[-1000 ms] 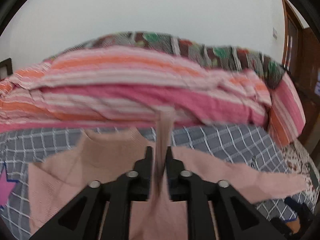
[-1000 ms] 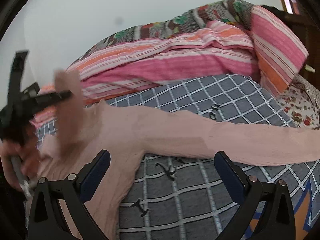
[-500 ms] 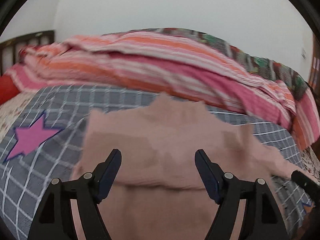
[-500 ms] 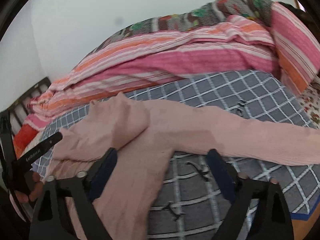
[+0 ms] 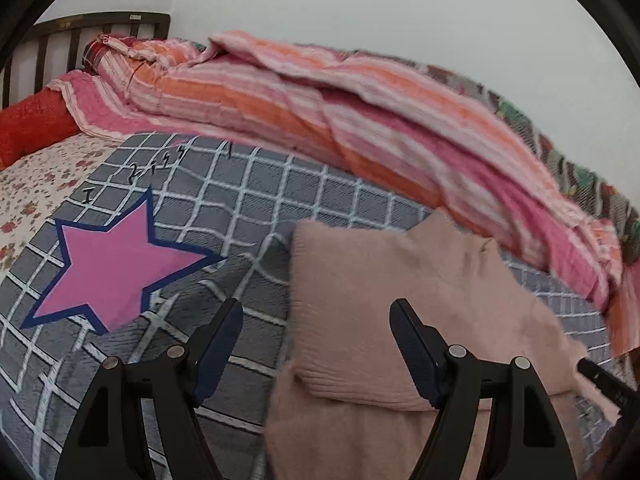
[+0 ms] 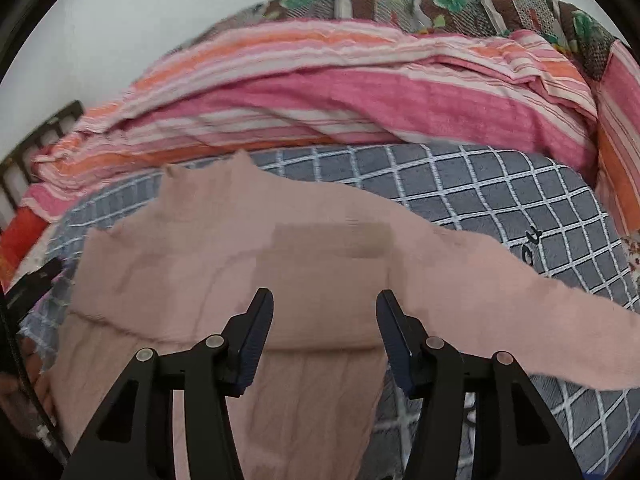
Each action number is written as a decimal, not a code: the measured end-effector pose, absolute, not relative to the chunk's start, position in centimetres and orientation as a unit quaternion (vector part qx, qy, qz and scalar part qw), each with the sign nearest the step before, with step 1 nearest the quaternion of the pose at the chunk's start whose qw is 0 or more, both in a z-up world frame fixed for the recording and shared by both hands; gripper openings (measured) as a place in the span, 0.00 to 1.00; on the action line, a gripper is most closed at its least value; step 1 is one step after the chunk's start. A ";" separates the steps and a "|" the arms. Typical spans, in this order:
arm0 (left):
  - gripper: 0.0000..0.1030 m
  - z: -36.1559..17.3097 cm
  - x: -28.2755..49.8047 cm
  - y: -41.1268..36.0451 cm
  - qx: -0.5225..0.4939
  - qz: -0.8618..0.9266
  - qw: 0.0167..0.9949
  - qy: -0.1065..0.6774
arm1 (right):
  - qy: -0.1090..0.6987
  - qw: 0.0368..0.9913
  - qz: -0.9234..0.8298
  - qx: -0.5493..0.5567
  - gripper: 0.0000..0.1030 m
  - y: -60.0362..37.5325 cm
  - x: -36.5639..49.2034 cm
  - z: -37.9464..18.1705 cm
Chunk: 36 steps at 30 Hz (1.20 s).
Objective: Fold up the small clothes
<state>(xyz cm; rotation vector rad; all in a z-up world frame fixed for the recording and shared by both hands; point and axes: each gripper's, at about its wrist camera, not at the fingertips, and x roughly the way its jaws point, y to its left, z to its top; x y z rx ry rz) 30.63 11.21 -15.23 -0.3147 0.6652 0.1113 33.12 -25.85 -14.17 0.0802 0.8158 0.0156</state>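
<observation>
A pale pink knit sweater (image 5: 400, 300) lies on the grey checked blanket (image 5: 248, 200). One sleeve lies folded across its body; the other sleeve (image 6: 520, 304) stretches out to the right. My left gripper (image 5: 316, 320) is open above the sweater's left edge with nothing between its fingers. My right gripper (image 6: 325, 312) hovers over the folded part of the sweater (image 6: 280, 264). Its jaws are closing, the cloth lies below them, and the pads press on nothing. The tip of the right gripper shows at the right edge of the left wrist view.
A pink and orange striped quilt (image 5: 360, 112) is heaped along the far side of the bed. A pink star (image 5: 112, 268) is printed on the blanket at the left. A dark headboard (image 5: 80, 36) and a red pillow (image 5: 32, 124) are far left. A hand (image 6: 28, 364) shows low at the left.
The left gripper has let go of the sleeve it pinched, opened and swung left; the sleeve now lies across the body. The right gripper has moved over the sweater and its jaws have narrowed.
</observation>
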 end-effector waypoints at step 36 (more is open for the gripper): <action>0.47 -18.4 33.2 7.0 -0.019 0.126 0.908 0.398 | 0.427 0.904 0.001 0.030 0.69 -25.8 32.8 -17.0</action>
